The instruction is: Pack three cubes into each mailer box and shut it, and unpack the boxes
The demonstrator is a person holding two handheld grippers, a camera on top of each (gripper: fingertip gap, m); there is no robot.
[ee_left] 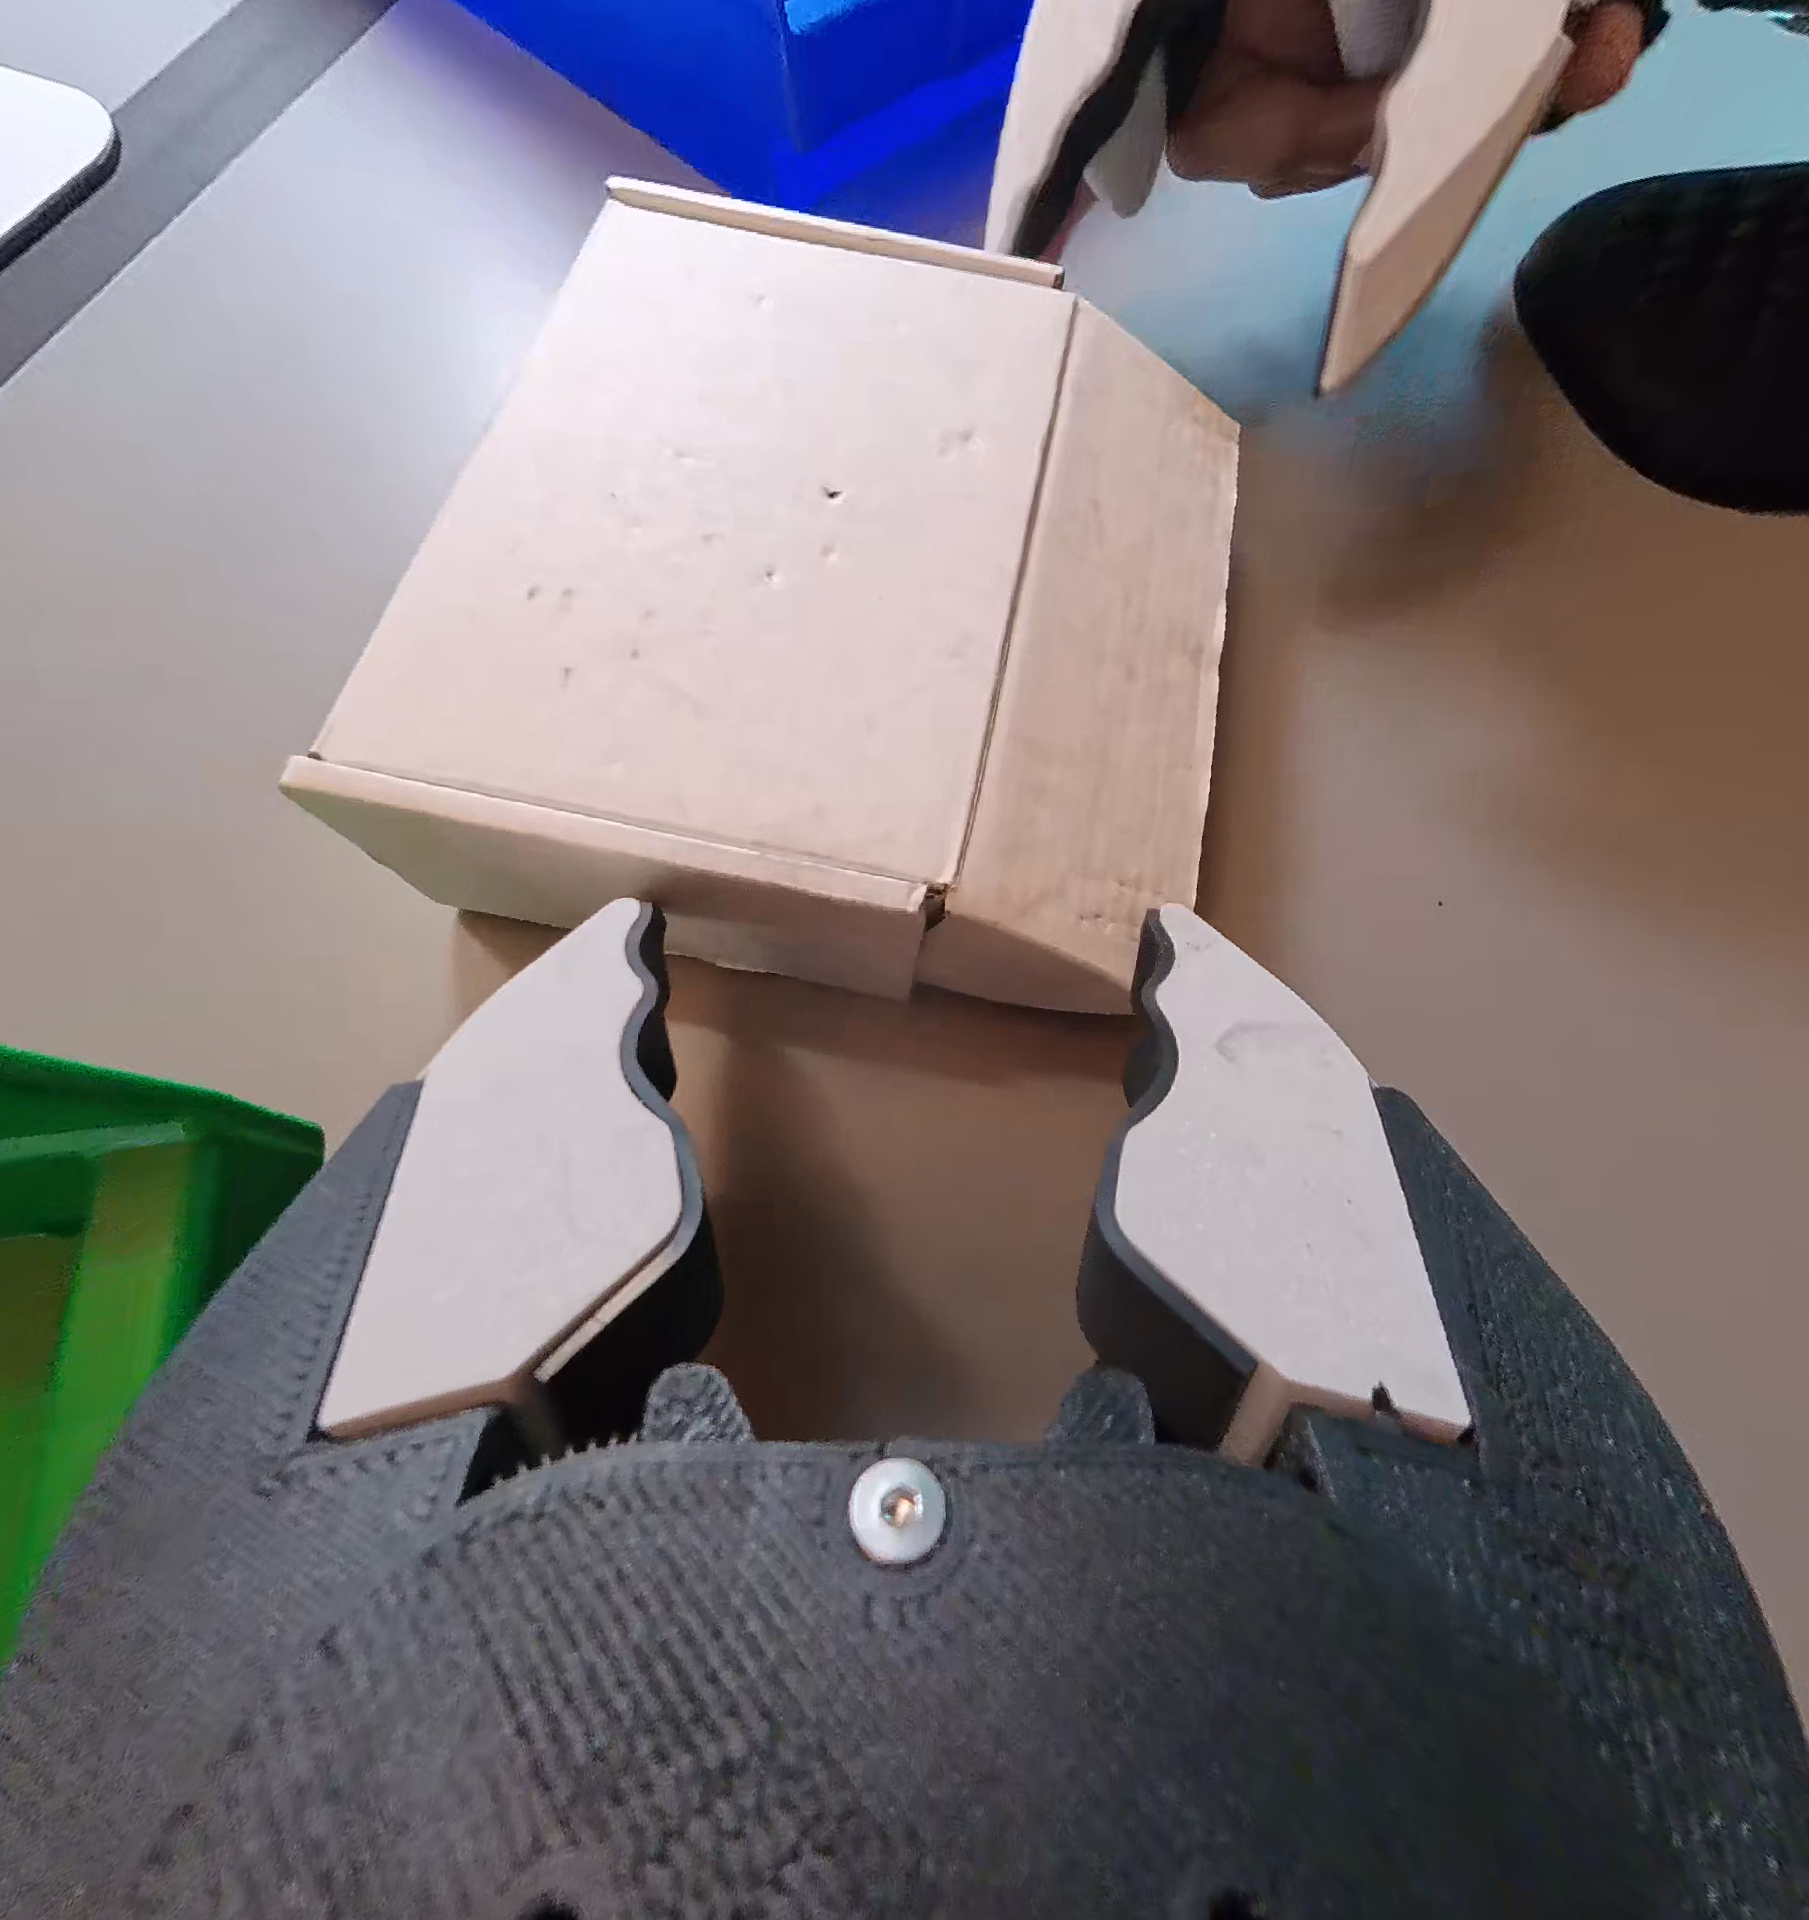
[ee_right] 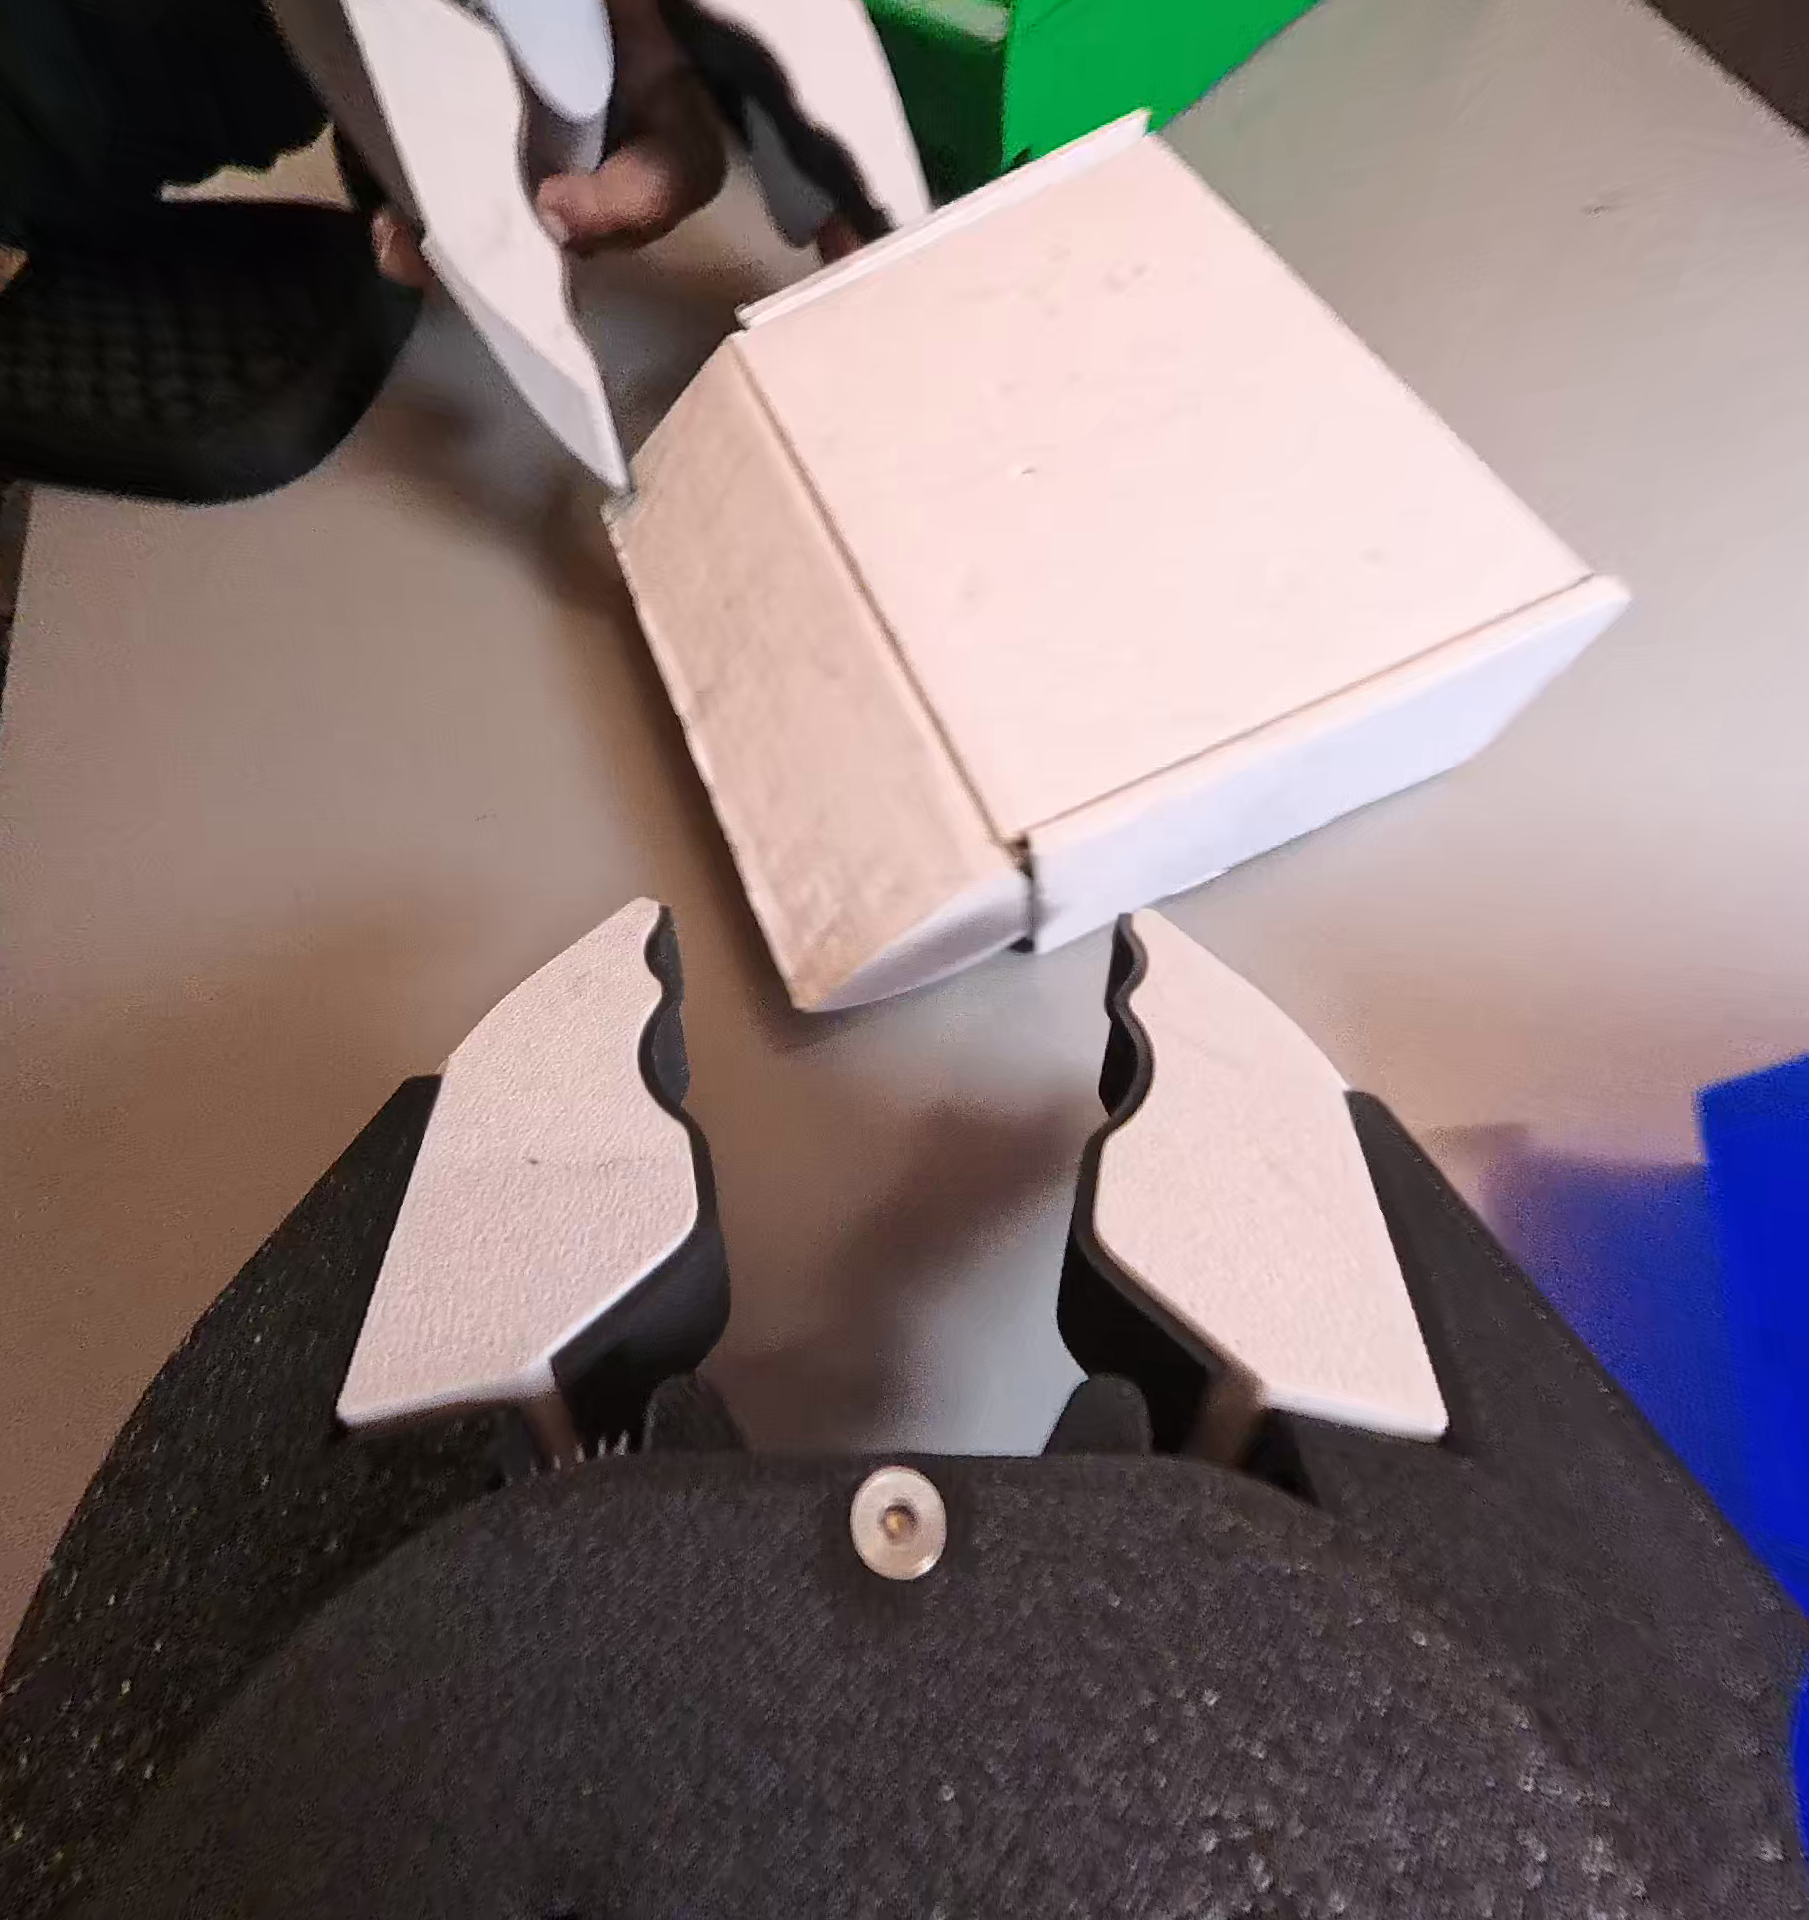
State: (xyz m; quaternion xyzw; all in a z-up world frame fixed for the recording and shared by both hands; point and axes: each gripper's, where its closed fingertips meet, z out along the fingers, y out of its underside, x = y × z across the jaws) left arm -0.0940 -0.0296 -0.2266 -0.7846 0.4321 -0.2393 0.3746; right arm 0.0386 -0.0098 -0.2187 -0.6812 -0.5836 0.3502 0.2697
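Observation:
A closed white cardboard mailer box [ee_left: 754, 582] lies on the beige table, its front flap bulging a little at one side. My left gripper [ee_left: 905, 920] is open and empty, with its fingertips at the box's near end. The same box [ee_right: 1118, 582] shows in the right wrist view. My right gripper [ee_right: 889, 920] is open and empty, just short of the box's near corner. Each gripper also shows at the far end of the box in the other view: the right one [ee_left: 1191, 312], the left one [ee_right: 754, 343]. No cubes are in view.
A blue bin [ee_left: 775, 83] stands beyond the box in the left wrist view and at the right edge in the right wrist view [ee_right: 1793, 1351]. A green bin [ee_left: 69, 1247] sits at the left and at the top in the right wrist view [ee_right: 1066, 73]. A black chair seat [ee_left: 1710, 343] is past the table edge.

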